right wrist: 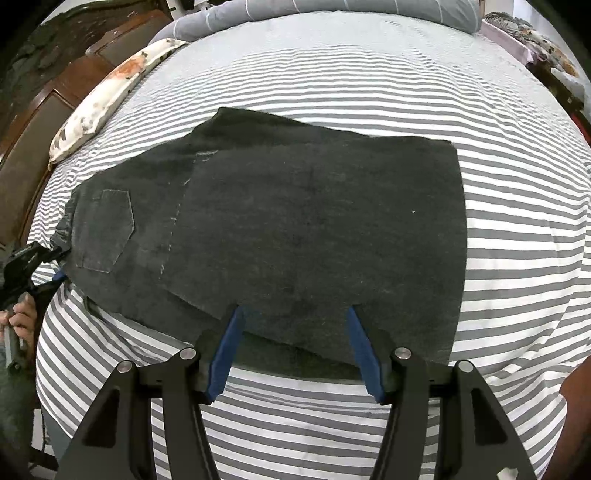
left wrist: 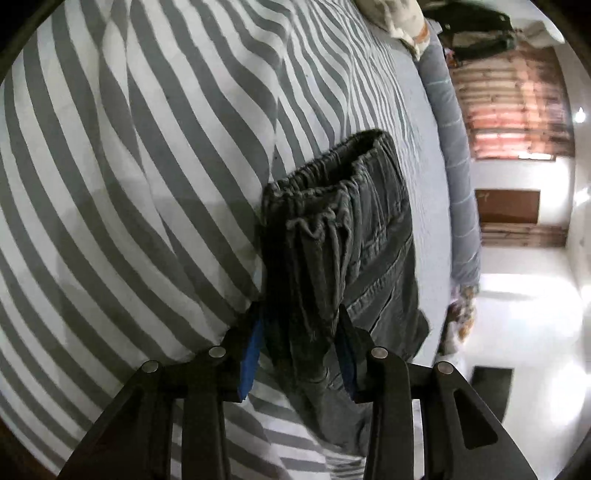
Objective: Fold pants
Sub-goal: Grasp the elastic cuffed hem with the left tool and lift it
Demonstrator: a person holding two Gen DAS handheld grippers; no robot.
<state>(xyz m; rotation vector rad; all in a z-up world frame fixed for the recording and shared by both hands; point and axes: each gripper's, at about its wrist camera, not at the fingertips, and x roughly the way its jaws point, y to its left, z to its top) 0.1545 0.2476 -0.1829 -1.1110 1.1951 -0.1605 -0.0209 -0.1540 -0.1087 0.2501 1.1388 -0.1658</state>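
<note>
Left claw (left wrist: 301, 332) is clamped on the gathered elastic waistband of the dark grey pants (left wrist: 343, 236); its blue-padded fingers (left wrist: 249, 363) press the bunched fabric from both sides. From the left wrist view, the waistband end stands raised above the striped bed sheet (left wrist: 147, 184), with the fabric hanging between the jaws and trailing below them.

Right claw (right wrist: 295, 317) has its jaws spread apart, with nothing gripped. Both blue pads (right wrist: 225, 350) sit at the near edge of the pants (right wrist: 314, 229); whether the tips touch the cloth cannot be determined.

In the right wrist view the pants lie spread across the middle of the grey-and-white striped bed sheet (right wrist: 517, 258), folded lengthwise with one leg laid over the other. The back pocket (right wrist: 109, 229) faces up at the left end; the leg hems form a straight edge at the right end. The left claw (right wrist: 55, 254) holds the waistband at the far left, gripped by the person's hand (right wrist: 22, 317).

A floral pillow (right wrist: 107, 96) lies at the upper left edge of the bed, just beside a wooden headboard (right wrist: 40, 122). A grey bolster (right wrist: 332, 11) lies along the far edge.
</note>
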